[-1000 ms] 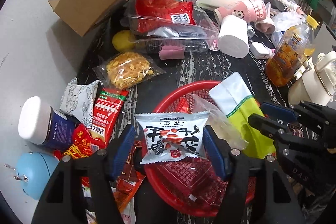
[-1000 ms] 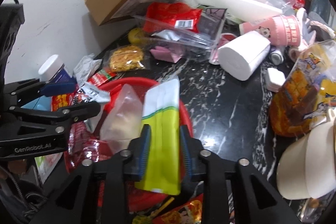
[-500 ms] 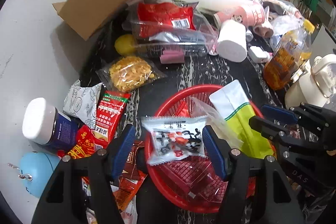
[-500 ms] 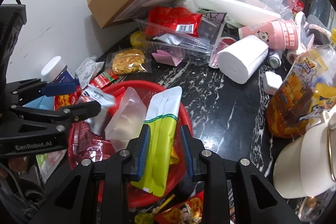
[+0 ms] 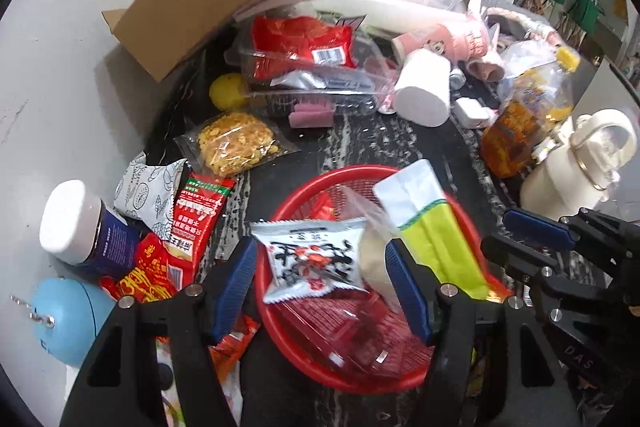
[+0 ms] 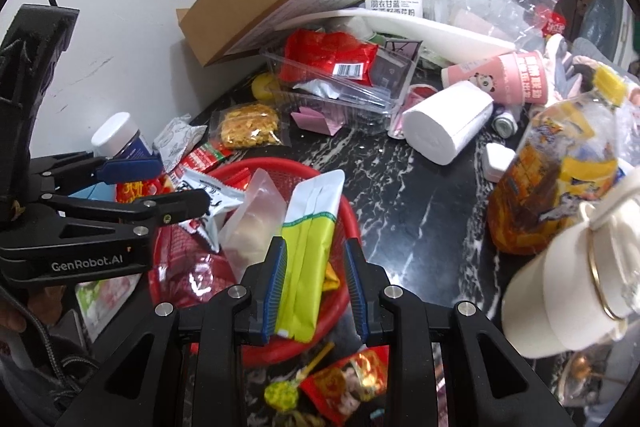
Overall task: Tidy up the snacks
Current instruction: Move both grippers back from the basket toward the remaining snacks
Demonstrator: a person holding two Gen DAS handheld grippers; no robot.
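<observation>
With both packets lying in the red basket [image 5: 280, 311], lift the left gripper [image 5: 320, 283] and right gripper [image 6: 316, 275] straight clear, jaws apart and empty, the right's narrower.

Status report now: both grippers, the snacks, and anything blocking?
Left gripper open around white packet. Right gripper astride green pouch, grip unclear. Both over red basket. Nothing blocking.

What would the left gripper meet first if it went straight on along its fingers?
Probably the white peanut snack packet lying between the fingers of the left gripper, then the red plastic mesh basket under it; depth is unclear.
</observation>
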